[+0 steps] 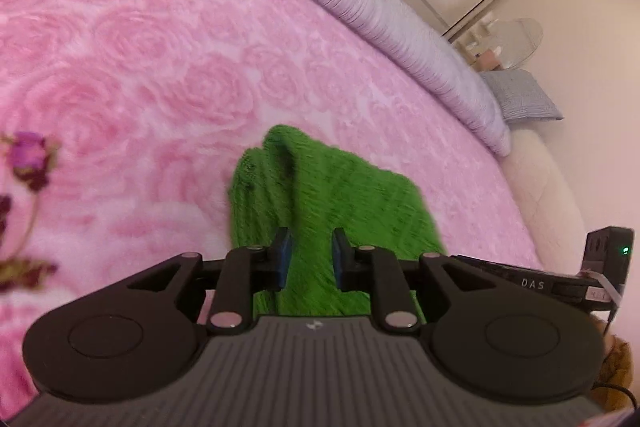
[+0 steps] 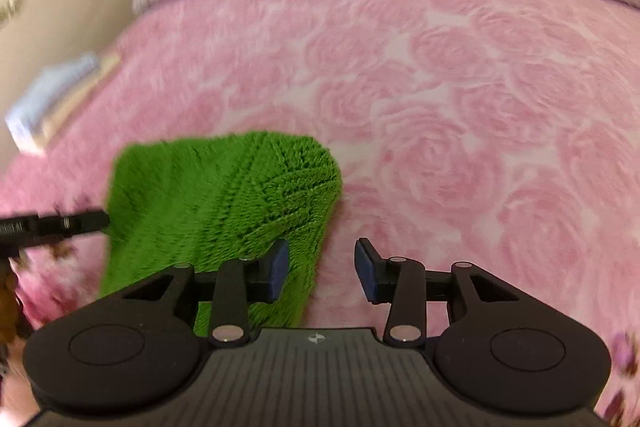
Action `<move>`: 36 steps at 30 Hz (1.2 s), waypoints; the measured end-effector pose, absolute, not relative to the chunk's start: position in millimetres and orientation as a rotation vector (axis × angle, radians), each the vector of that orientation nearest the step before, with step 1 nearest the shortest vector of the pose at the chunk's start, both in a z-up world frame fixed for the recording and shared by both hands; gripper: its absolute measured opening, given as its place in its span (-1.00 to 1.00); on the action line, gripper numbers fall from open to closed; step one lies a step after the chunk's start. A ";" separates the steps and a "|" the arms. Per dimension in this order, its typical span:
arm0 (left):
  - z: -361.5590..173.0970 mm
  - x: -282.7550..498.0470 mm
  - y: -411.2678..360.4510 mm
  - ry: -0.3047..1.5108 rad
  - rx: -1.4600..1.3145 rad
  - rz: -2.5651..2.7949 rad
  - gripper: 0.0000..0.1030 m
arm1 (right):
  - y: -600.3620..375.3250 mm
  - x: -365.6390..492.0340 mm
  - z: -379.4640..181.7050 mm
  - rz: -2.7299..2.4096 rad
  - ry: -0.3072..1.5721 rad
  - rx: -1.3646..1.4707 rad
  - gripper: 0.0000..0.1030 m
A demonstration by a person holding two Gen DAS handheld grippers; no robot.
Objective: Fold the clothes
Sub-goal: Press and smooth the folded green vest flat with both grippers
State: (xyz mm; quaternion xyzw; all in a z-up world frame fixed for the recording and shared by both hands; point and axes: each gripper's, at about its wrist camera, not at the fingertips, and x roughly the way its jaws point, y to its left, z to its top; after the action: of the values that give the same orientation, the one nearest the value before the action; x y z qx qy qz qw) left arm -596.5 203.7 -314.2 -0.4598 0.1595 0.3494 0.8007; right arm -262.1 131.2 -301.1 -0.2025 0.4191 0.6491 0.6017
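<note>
1. The green garment (image 1: 320,195), a fuzzy knitted piece, lies on the pink rose-patterned blanket (image 1: 140,47) that covers the bed; in the right wrist view it forms a compact block with one rounded, doubled-looking far edge, which suggests at least one fold is in place
2. The left gripper (image 1: 311,257) is positioned directly over the near end of the garment. Its blue pads stand apart with a moderate gap, green cloth shows between and below them, and nothing is clamped
3. The right gripper (image 2: 322,269) sits at the garment's right edge: the left pad is over the cloth, the right pad over bare blanket. Its jaws are spread wider than the left tool's and hold nothing
4. Judgement: each tool covers one near side of the piece, a placement suited either to taking hold of an edge for another fold or to letting go of one just laid down; the pictures fit both
5. The soft blanket gives flat, non-slip support, so the pile holds its shape without restraint
6. A folded pale blue item (image 2: 52,99) lies at the bed's far left edge, well apart from the work area; both views show motion blur
</note>
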 end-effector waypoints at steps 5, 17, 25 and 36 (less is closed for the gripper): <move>-308.6 -601.3 147.5 0.363 -1.009 0.695 -0.37 | 68.6 -263.7 -298.5 1.535 1.022 -0.302 -0.18; -353.2 -616.7 94.2 0.312 -1.274 0.667 -0.54 | 16.3 -299.3 -315.3 1.548 1.100 -0.171 -0.16; -350.1 -625.9 82.5 0.384 -1.106 0.728 -0.88 | 1.7 -344.3 -330.4 1.525 0.987 -0.370 -0.26; -297.5 -622.3 78.8 0.459 -0.877 0.838 -0.81 | -5.2 -326.2 -292.0 1.473 0.861 -0.326 -0.13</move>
State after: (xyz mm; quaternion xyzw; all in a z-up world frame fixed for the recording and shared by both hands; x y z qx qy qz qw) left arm -622.3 78.8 -297.5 -0.4086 0.2135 0.3901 0.7970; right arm -326.2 -5.2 -292.0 -0.1433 0.3785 0.6474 0.6458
